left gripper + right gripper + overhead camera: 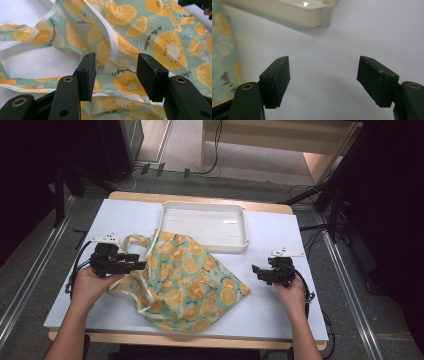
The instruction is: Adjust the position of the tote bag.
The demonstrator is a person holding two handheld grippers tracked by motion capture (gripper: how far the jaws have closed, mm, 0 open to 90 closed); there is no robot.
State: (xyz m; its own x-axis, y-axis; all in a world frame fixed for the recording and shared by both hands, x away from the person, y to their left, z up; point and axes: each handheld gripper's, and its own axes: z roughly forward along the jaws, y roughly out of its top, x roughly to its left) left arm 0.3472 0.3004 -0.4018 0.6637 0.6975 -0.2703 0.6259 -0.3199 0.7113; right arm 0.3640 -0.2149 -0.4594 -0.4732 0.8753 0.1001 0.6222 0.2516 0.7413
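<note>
Orange-printed cloth bag (187,282), spread crumpled over the tabletop's middle toward the near edge, one upper corner lapping the rim of the white tray (202,206) by the far edge. Left gripper (116,75) at the bag's left side near the handles, jaws half apart and astride a raised white-seamed fold without pressing it, seemingly lined up to pinch. Right gripper (323,81) just off the bag's right corner over bare white tabletop, jaws wide, holding nothing, probably waiting to take that corner.
</note>
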